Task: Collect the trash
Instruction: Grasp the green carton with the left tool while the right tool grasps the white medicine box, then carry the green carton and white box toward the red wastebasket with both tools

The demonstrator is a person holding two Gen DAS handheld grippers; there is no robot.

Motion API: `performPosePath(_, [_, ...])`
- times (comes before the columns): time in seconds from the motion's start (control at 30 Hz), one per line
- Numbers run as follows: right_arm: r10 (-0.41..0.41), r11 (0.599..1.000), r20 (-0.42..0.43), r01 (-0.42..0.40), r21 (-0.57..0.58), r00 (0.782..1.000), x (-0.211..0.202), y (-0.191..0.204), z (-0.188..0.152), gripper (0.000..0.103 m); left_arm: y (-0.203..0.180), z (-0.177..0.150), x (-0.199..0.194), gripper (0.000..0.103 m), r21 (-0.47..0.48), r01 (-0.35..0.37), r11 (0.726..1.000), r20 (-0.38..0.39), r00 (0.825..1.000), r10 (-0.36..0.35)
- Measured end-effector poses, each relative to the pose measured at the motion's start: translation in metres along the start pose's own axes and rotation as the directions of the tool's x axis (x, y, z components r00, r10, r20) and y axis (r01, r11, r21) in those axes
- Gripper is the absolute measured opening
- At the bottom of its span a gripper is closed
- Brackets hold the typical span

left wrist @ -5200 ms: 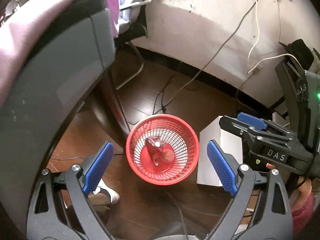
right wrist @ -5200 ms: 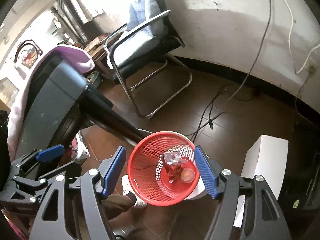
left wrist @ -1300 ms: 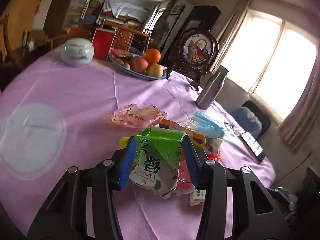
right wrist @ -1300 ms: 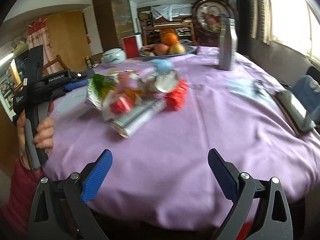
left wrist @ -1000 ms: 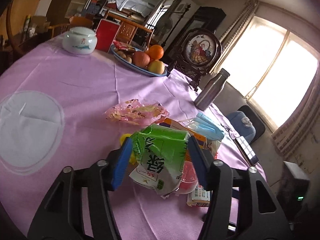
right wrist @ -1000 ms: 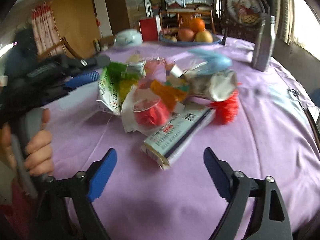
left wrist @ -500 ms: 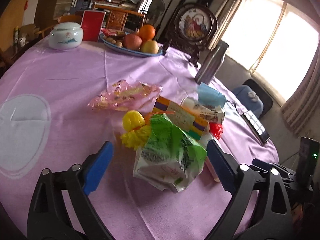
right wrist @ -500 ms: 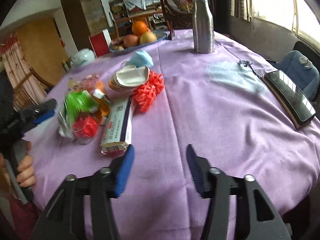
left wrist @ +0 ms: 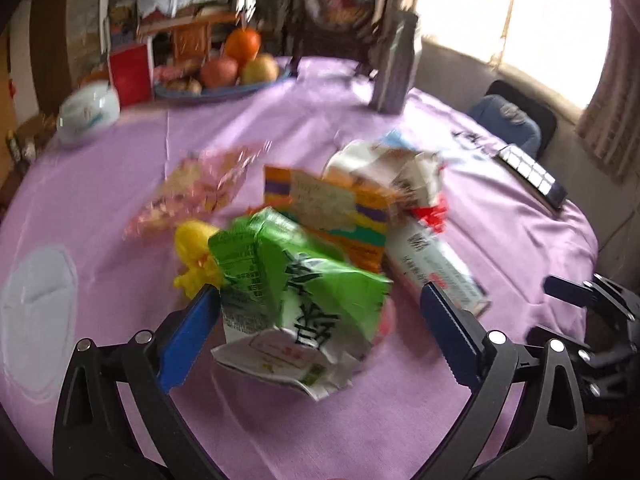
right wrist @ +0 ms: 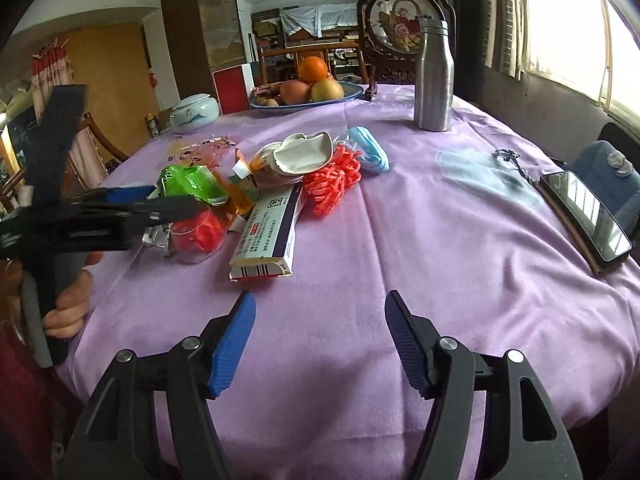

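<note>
While the left gripper point(left wrist: 320, 320) opens around the crumpled green-and-white snack bag point(left wrist: 296, 300) printed with black Chinese characters, pads clear of it, the bag lies near on the purple tablecloth point(right wrist: 440, 240); right gripper point(right wrist: 320, 340) is opening, empty, near the long white barcoded carton point(right wrist: 268, 236).

My left tool point(left wrist: 320, 320) has blue pads on black arms, and so does my right tool point(right wrist: 320, 336). The bench point(right wrist: 440, 240) wears a plain lilac cloth. At twelve o'clock from my left tool sits a green and white packet point(left wrist: 296, 300) with dark lettering; at eleven, a yellow lump point(left wrist: 194, 256). Behind it is an orange, purple and teal striped box point(left wrist: 332, 208). The red mesh point(right wrist: 332, 182) lies beside a pale blue mask point(right wrist: 370, 150).
</note>
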State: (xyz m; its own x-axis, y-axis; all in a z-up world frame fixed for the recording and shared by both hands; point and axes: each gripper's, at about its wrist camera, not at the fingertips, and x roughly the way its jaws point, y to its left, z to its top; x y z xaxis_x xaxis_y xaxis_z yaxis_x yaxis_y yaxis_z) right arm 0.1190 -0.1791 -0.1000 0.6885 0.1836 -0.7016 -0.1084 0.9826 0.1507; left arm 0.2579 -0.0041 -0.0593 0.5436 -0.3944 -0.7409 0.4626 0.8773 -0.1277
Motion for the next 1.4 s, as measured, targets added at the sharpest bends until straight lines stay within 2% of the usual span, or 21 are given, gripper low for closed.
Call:
performPosePath(0.07, [0.004, 1.000, 0.002, -0.004, 0.001, 1.000, 0.001, 0.000, 0.000, 0.067, 0.010, 0.001, 0.003, 0.093, -0.052, 0.043, 0.998, -0.016, 0.999, -0.044])
performPosePath(0.13, [0.009, 1.000, 0.001, -0.009, 0.007, 1.000, 0.003, 0.000, 0.001, 0.067, 0.015, 0.000, -0.001, 0.083, -0.068, 0.118, 0.991, -0.004, 0.993, -0.119])
performPosePath(0.17, [0.009, 1.000, -0.001, -0.009, 0.009, 1.000, 0.004, 0.000, 0.001, 0.067, 0.015, 0.000, -0.007, 0.083, -0.065, 0.149, 0.987, 0.021, 0.989, -0.148])
performPosePath(0.27, [-0.001, 1.000, -0.004, 0.001, -0.001, 1.000, 0.007, 0.005, 0.003, 0.067, 0.009, -0.004, -0.032, 0.083, -0.024, 0.145, 0.989, 0.137, 0.981, -0.140])
performPosePath(0.37, [0.004, 1.000, -0.012, -0.005, -0.015, 1.000, 0.010, 0.010, 0.007, 0.067, 0.007, -0.010, -0.051, 0.083, -0.018, 0.145, 0.989, 0.216, 0.966, -0.138])
performPosePath(0.47, [0.005, 0.999, -0.033, -0.007, -0.050, 0.999, 0.019, 0.022, 0.015, 0.067, 0.011, -0.016, -0.068, 0.083, -0.045, 0.107, 0.993, 0.305, 0.948, -0.088])
performPosePath(0.57, [-0.004, 0.997, -0.060, -0.001, -0.079, 0.998, 0.034, 0.034, 0.025, 0.068, 0.022, -0.016, -0.076, 0.083, -0.109, 0.086, 0.990, 0.352, 0.935, -0.042])
performPosePath(0.63, [-0.002, 0.996, -0.084, -0.005, -0.090, 0.996, 0.045, 0.042, 0.031, 0.068, 0.033, -0.014, -0.076, 0.083, -0.154, 0.083, 0.985, 0.350, 0.936, -0.024])
performPosePath(0.73, [-0.012, 0.994, -0.112, -0.001, -0.108, 0.994, 0.060, 0.053, 0.035, 0.068, 0.042, -0.011, -0.068, 0.083, -0.191, 0.091, 0.977, 0.315, 0.949, -0.027])
performPosePath(0.8, [-0.038, 0.992, -0.126, 0.022, -0.122, 0.991, 0.068, 0.056, 0.036, 0.065, 0.043, -0.009, -0.066, 0.083, -0.199, 0.094, 0.975, 0.304, 0.952, -0.029])
performPosePath(0.83, [-0.042, 0.993, -0.140, 0.026, -0.112, 0.989, 0.072, 0.055, 0.036, 0.042, 0.044, -0.009, -0.066, 0.083, -0.201, 0.098, 0.975, 0.304, 0.952, -0.033])
performPosePath(0.97, [-0.015, 0.998, -0.076, 0.010, -0.068, 0.997, 0.054, 0.047, 0.032, 0.042, 0.050, -0.012, -0.071, 0.083, -0.218, 0.142, 0.966, 0.329, 0.942, -0.065])
performPosePath(1.1, [0.073, 0.997, -0.006, -0.073, -0.034, 0.997, 0.015, 0.036, 0.025, 0.042, 0.052, -0.014, -0.075, 0.083, -0.227, 0.177, 0.958, 0.347, 0.933, -0.090])
performPosePath(1.17, [0.089, 0.996, 0.003, -0.088, -0.027, 0.996, 0.004, 0.031, 0.021, 0.042, 0.051, -0.016, -0.080, 0.083, -0.220, 0.198, 0.955, 0.365, 0.925, -0.108])
performPosePath(1.33, [0.099, 0.995, 0.030, -0.100, 0.003, 0.995, -0.022, 0.010, 0.010, 0.042, 0.038, -0.033, -0.092, 0.083, -0.222, 0.208, 0.953, 0.352, 0.928, -0.121])
performPosePath(1.4, [0.101, 0.995, 0.040, -0.102, 0.022, 0.994, -0.029, 0.002, 0.005, 0.042, 0.026, -0.040, -0.102, 0.083, -0.206, 0.188, 0.960, 0.351, 0.930, -0.107])
